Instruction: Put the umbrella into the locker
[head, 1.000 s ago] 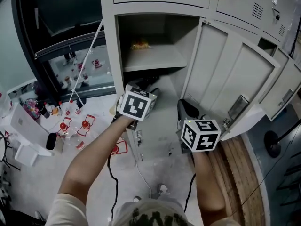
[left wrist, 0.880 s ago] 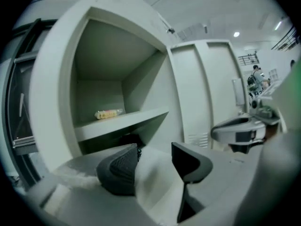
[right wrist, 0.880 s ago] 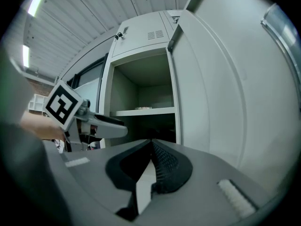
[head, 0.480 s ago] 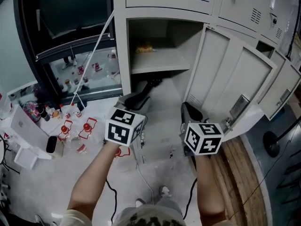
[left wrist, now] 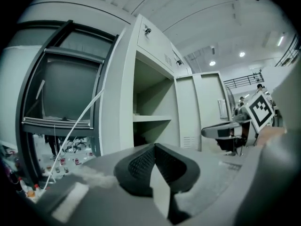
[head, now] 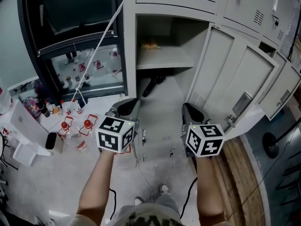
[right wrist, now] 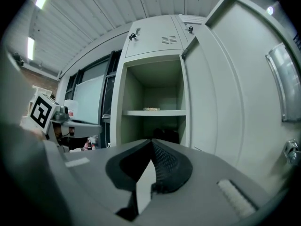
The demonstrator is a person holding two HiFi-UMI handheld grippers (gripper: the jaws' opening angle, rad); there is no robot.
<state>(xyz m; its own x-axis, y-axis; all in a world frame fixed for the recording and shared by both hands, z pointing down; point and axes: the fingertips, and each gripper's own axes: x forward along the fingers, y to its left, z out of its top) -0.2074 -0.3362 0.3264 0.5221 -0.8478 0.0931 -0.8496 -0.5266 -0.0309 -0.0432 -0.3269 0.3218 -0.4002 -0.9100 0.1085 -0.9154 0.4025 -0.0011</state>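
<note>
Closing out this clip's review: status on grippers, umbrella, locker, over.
Left gripper shut, empty. Right gripper shut, empty. Umbrella inside locker, lower compartment, under shelf. Door open, nothing blocking the opening.

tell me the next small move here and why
Probably swing the right gripper over to the open locker door and start pushing it shut. The dark umbrella seems to lie inside the locker, under the shelf. The left gripper and the right are both shut on nothing, and the door stands wide beside the right one.
</note>
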